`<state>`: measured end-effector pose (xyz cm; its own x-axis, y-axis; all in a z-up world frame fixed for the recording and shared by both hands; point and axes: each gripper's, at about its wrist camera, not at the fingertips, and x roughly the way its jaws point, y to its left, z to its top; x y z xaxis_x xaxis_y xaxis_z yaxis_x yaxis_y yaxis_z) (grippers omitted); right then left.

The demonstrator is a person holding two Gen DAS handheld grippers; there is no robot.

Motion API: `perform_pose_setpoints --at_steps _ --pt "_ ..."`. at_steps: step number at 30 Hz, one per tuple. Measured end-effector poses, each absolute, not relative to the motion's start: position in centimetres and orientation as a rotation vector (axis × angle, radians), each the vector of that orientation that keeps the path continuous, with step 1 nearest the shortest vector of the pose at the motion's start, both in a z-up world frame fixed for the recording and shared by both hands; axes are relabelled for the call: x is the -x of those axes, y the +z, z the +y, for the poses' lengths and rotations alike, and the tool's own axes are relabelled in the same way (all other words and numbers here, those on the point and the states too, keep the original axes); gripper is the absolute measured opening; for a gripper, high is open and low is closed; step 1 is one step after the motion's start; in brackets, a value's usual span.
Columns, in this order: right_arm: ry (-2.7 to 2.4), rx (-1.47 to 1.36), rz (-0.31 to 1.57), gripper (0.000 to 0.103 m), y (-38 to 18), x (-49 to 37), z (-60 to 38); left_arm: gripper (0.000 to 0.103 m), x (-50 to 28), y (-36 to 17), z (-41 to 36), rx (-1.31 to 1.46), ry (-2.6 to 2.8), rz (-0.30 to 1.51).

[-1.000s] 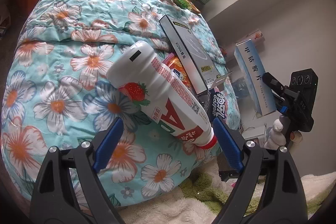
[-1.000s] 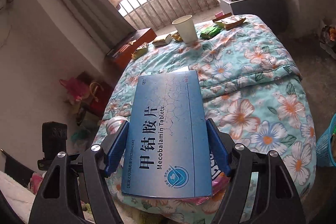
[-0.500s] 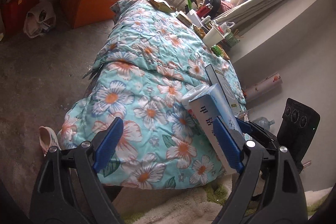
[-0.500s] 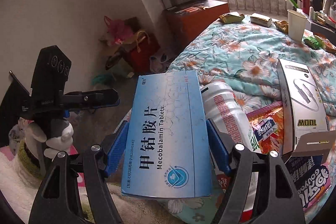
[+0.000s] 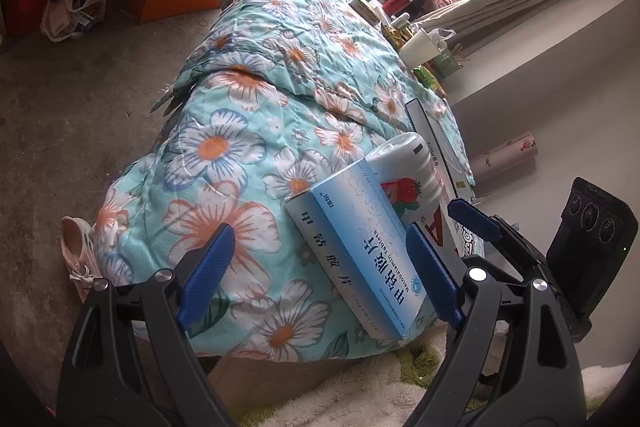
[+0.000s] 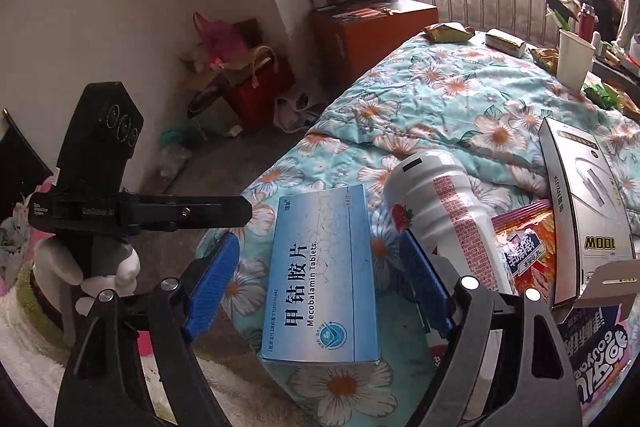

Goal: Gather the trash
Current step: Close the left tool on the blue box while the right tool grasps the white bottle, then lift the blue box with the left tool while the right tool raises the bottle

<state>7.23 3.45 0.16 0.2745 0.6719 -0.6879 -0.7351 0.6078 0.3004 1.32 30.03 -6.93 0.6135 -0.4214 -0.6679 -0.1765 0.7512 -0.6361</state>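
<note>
So our right gripper (image 6: 320, 283) has just been opening its blue jaws, and the flat blue-and-white cardboard tablet box (image 6: 322, 275) sits between them with a clear gap on both sides, lying flat on the near end of the turquoise floral quilt (image 6: 448, 95). Our left gripper (image 5: 318, 269) is spread wide with nothing in it, hanging over the near corner of the quilt, the box just beside its right finger. Just past the box we've got a white ribbed plastic drink bottle with a strawberry label (image 6: 444, 211) lying on its side, then an orange crinkly snack bag (image 6: 528, 251) and a long grey cardboard charger box (image 6: 588, 203). Way at the far end stands a white paper cup (image 6: 574, 61) near some small wrappers.
</note>
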Motion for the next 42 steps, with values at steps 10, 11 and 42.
perform_pose_setpoints --at_steps 10,11,42 --pt "0.776 0.188 0.996 0.08 -2.0 -10.6 -1.3 0.083 -2.1 -7.2 27.2 0.67 -0.274 0.985" --pt "0.776 0.19 1.025 0.08 -2.7 -10.9 -1.2 0.083 -2.1 -7.2 26.7 0.665 -0.29 0.991" --pt "0.515 -0.293 1.149 0.064 -6.0 -8.7 -10.0 0.086 -8.7 -8.0 18.1 0.224 -0.015 1.116"
